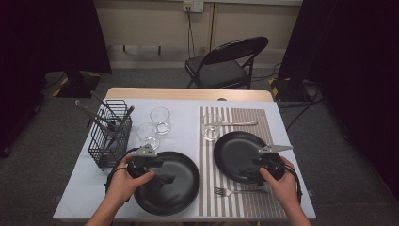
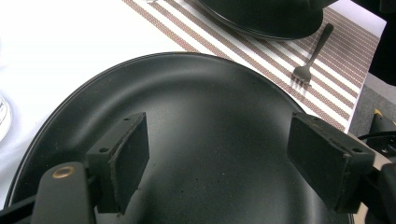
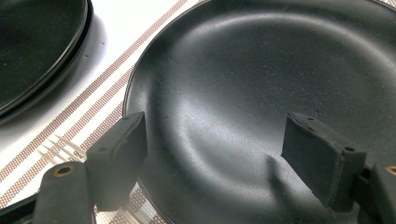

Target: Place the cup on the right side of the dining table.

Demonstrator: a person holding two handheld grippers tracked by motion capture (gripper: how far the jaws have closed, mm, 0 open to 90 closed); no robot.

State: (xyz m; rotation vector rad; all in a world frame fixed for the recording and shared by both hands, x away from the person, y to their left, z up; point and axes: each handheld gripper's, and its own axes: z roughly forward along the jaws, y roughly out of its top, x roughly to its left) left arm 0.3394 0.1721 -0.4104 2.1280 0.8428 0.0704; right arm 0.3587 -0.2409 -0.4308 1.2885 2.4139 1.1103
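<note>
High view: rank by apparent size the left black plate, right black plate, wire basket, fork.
1. left black plate, nearer the camera, so its lead is unsure
2. right black plate
3. wire basket
4. fork

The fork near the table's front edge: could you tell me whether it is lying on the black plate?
No, the fork lies on the striped placemat, just in front of the right black plate and apart from it.

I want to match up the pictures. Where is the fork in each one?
High view: the fork lies on the striped placemat, near the bottom edge, below the right black plate.
Left gripper view: top right, its tines toward the camera.
Right gripper view: just its tines, lower left.
Shared landmark: the striped placemat.
</note>
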